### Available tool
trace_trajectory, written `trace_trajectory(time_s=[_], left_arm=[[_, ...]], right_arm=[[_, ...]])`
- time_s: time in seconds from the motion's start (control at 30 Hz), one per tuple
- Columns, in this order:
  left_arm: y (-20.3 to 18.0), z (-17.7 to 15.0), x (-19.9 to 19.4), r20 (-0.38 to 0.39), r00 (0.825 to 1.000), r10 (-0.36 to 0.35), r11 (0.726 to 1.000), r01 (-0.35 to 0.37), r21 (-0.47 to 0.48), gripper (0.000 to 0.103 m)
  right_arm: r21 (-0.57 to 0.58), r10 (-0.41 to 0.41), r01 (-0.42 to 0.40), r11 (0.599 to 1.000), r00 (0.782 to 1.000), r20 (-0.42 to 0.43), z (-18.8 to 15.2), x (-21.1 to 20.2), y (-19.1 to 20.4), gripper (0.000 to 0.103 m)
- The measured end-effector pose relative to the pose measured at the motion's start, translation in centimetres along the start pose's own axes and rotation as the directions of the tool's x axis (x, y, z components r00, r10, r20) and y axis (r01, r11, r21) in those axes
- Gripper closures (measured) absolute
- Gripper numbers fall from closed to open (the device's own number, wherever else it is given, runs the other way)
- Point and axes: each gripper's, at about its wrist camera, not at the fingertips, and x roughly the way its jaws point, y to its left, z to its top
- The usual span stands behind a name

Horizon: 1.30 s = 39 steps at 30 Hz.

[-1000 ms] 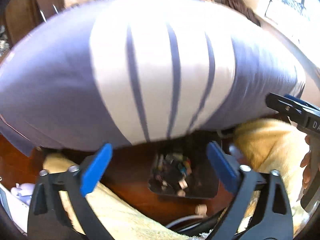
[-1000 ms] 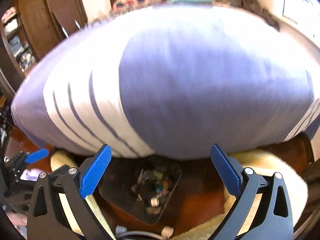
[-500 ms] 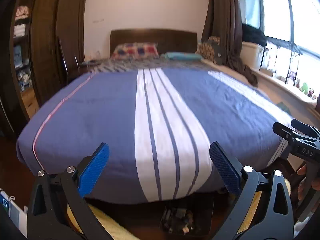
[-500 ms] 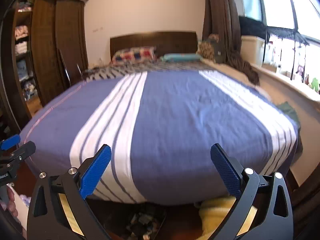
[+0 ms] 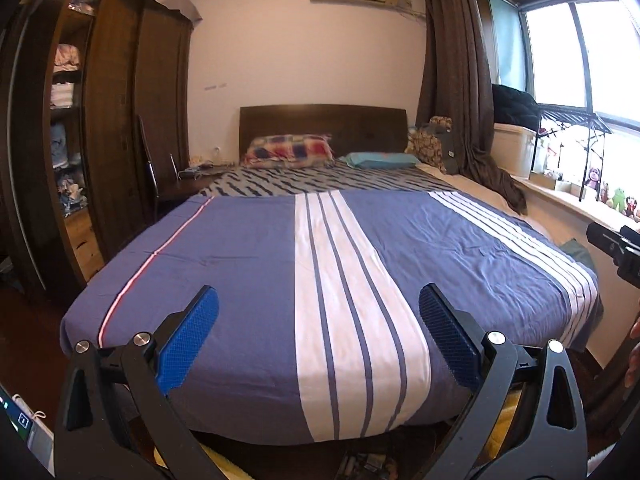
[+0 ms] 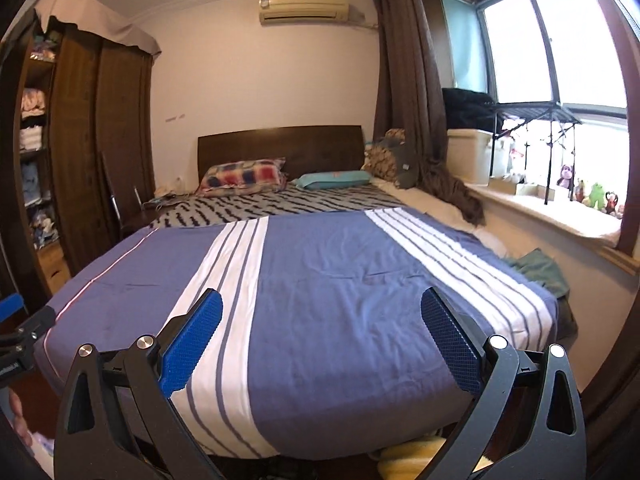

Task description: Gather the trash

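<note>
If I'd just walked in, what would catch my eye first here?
The big bed with its blue cover and white stripes fills the middle. In front, both the left gripper and right gripper hang open and empty. A bright window glows on the right, above small toys along the sill.

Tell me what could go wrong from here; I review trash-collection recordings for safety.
Both the left hand-held gripper and the right hand-held gripper are open, empty and aimed over the bed. The tray of small debris sits almost out of frame on the floor, so it may be missed. Reaching down blind could snag the yellow towel.
</note>
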Motion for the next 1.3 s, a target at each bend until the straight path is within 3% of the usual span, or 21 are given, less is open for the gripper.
trace_trajectory(time_s=[0.57, 1.3], left_arm=[[-0.2, -0.6, 0.7, -0.04, 0.999, 0.024, 1.0, -0.024, 0.006, 0.008], [0.1, -0.6, 0.4, -0.034, 0.998, 0.043, 0.999, -0.044, -0.009, 0.008]], right_arm=[[-0.031, -0.004, 0.002, 1.0, 0.999, -0.05, -1.0, 0.8, 1.4, 0.003], [-0.033, 0.01, -0.012, 0.999, 0.998, -0.069, -1.3, 1.1, 2.0, 0.003]])
